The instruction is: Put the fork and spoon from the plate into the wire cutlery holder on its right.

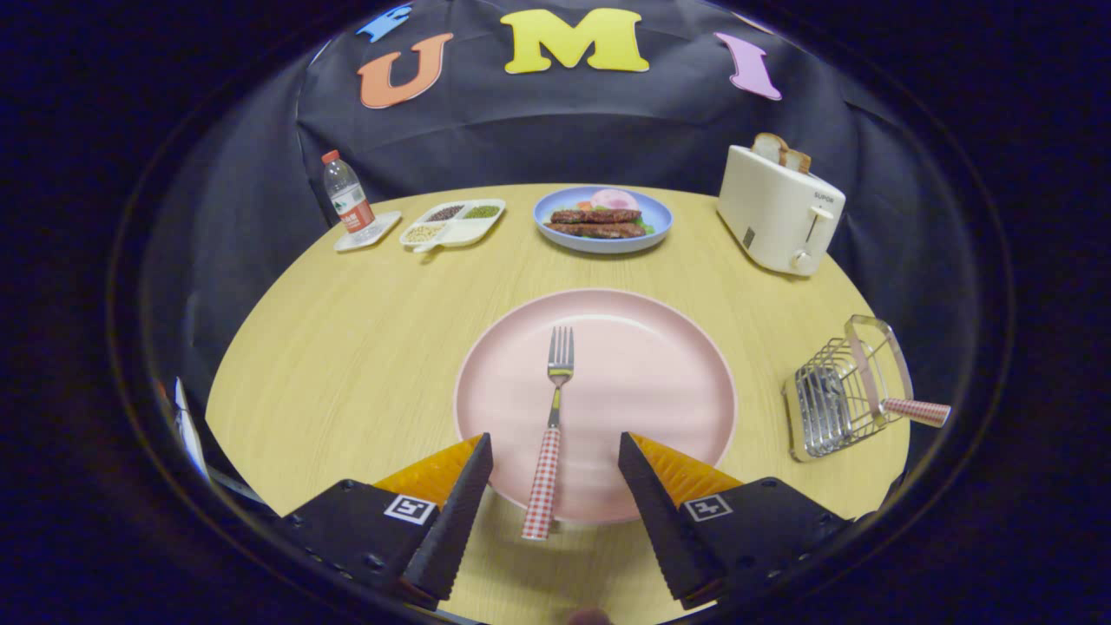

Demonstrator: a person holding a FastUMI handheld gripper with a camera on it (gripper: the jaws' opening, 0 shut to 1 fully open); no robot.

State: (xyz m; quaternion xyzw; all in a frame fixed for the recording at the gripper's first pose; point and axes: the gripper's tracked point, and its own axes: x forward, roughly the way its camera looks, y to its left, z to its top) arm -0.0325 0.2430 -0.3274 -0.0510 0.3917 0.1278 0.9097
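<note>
One fork [554,408] is being straddled on the pink plate [668,365] by the gripper [555,460], fingers apart for grasping; the wire cutlery holder [838,395] is waiting at three o'clock.

A round wooden table [364,347] stands in front of a black cloth wall [608,130]. At about twelve o'clock on the table sits a blue plate [555,236] with meat and other food on it. At about two o'clock is a cream toaster [779,213] with bread slices [781,152] poking out of the top. At about ten o'clock lies a white tray [453,224] of seeds in little boxes. Just beside it, a water bottle [346,195] stands upright on a small white dish [368,233].
</note>
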